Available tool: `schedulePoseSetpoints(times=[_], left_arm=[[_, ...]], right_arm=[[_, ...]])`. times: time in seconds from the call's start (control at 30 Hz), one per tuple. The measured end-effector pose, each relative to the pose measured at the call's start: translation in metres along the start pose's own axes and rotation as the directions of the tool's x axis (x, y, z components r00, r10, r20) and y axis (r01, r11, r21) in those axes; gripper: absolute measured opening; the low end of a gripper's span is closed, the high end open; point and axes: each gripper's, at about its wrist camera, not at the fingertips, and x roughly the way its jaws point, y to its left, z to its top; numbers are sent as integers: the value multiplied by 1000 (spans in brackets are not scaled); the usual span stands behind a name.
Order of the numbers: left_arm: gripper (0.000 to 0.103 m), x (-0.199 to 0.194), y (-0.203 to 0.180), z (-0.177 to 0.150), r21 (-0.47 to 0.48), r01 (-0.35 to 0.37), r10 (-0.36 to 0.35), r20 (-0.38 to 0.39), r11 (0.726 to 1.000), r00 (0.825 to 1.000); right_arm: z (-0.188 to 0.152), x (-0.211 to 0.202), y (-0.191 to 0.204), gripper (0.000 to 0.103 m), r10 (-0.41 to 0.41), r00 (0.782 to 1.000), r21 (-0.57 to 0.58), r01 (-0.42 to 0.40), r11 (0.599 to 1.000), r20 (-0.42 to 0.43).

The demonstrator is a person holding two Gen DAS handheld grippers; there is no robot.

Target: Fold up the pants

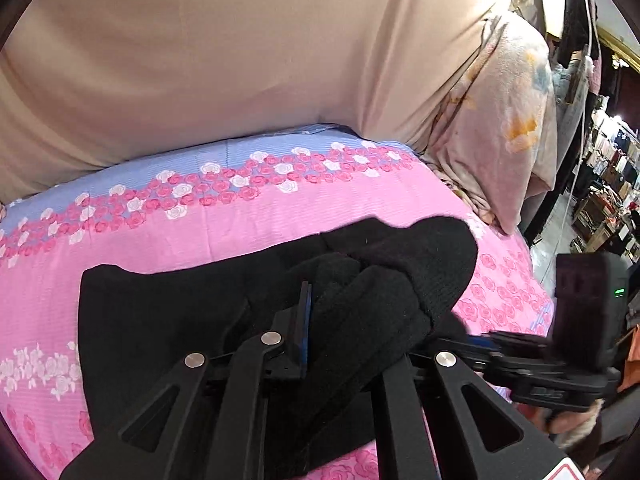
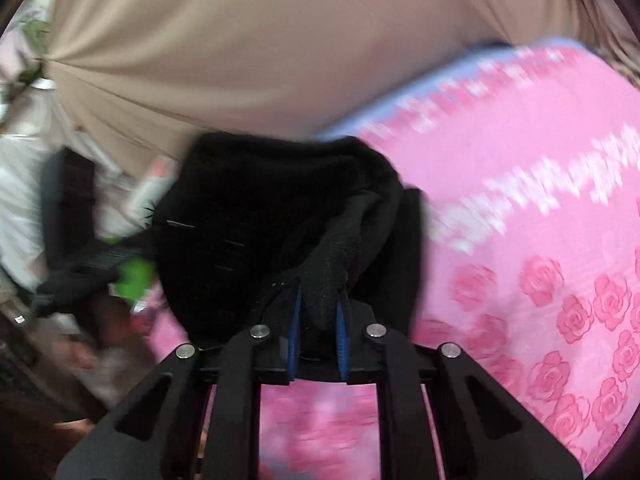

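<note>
The black knit pants point(image 1: 168, 320) lie on the pink rose-print bedsheet point(image 1: 280, 216), partly bunched. My left gripper point(image 1: 352, 312) is shut on a thick fold of the pants, which covers its right finger; the left blue pad point(image 1: 306, 320) shows. My right gripper point(image 2: 318, 304) is shut on a black fold of the pants point(image 2: 280, 208) and holds it lifted above the sheet point(image 2: 520, 200). The right gripper's body point(image 1: 560, 360) also shows at the right of the left wrist view. The right wrist view is motion-blurred.
A beige draped cloth point(image 1: 220, 60) rises behind the bed. A floral pillow point(image 1: 500, 132) leans at the right end. Shop shelves point(image 1: 608, 184) stand beyond it. Blurred clutter, a bottle point(image 2: 148, 188) and something green point(image 2: 134, 280), lies left of the bed edge.
</note>
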Motion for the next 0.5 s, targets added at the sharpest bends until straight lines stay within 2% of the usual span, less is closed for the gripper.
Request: schedulePoseSetpoints(times=[0.03,0.07,0.1,0.13,0.17,0.23,0.3,0.43,0.5], left_arm=[[5,2,-1,-1,-1,7,-7,-6,1000,1000],[6,10,-4,-4,0,11,-11,-28,1000,1000],[6,19,-6,-8,1,14,-14,-55,1000,998],[6,34,-9,-15,0,25,-25,-97,1000,995],[7,43,-10,-21,-1,35,-35,-129,999,991],[9,58,-16,-34,7,45,-43,-176,999,983],[14,62,-27,-45,47,13,-6,-162,999,987],[24,59,-43,-57,106,-32,46,-133,994,990],[51,46,-46,-67,116,17,0,-140,993,990]], right_arm=[[-2,5,-9,19,-95,995,-4,95,995,-4],[-6,12,-20,24,-214,977,-19,213,977,-16],[-13,21,-31,24,-368,929,-38,367,929,-36],[-21,25,-49,25,-491,868,-27,490,871,-68],[-27,20,-60,23,-479,874,20,482,876,-82],[-34,-6,-68,28,-343,938,135,346,928,-48],[-39,-24,-54,32,-323,947,105,322,941,-8],[-41,-14,-29,32,-263,963,21,265,964,-48],[-47,-1,-19,32,-243,967,-12,243,970,-73]])
